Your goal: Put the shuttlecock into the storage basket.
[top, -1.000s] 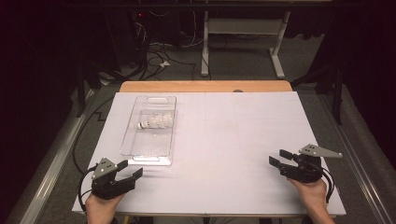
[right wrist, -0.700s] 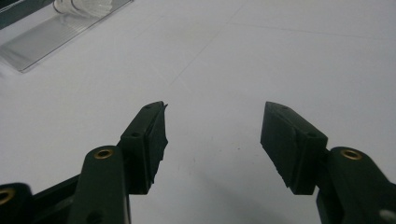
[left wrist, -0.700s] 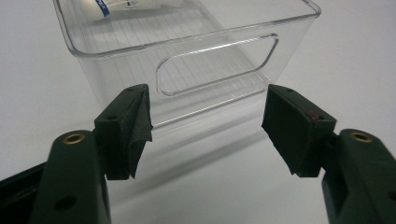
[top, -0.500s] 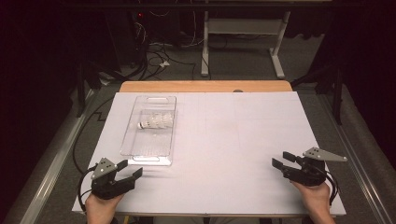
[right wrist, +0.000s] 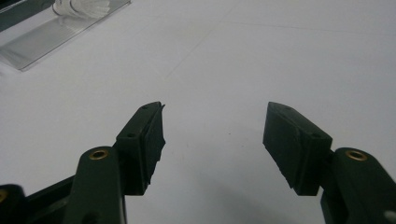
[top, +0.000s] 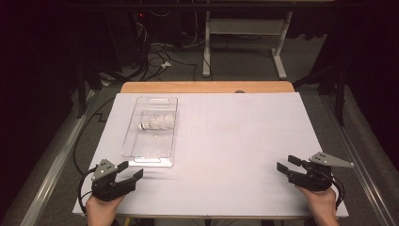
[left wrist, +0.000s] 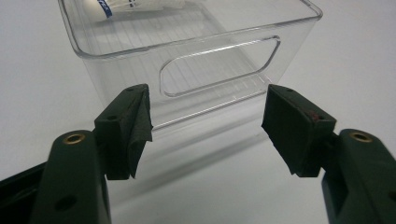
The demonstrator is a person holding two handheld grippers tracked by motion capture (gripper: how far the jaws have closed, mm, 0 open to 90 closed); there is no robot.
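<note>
Shuttlecock (top: 157, 123), white-feathered with a blue band near its cork, is lying on its side inside the clear plastic bin (top: 134, 141), toward the bin's far end. In the left gripper view the shuttlecock (left wrist: 125, 5) is showing past the bin's near rim, and in the right gripper view (right wrist: 84, 8) it is showing at the upper left.

Clear plastic bin, oblong with a cut-out handle in each end wall, is standing on the left half of the white table (top: 235, 141), running lengthwise from the near edge toward the far edge. Its near end wall (left wrist: 215, 70) is facing the left gripper.

Left gripper (top: 131, 173) is resting at the near left corner of the table, held in a hand (top: 99, 209) coming in over the near edge. Its jaws are standing wide apart with nothing between them, just short of the bin's near end and not touching it.

Right gripper (top: 288, 165) is sitting at the near right corner, held in the other hand (top: 322, 207), well apart from the bin. Its jaws are standing wide, having just been opening a little further, with bare table surface (right wrist: 280, 60) between them.
</note>
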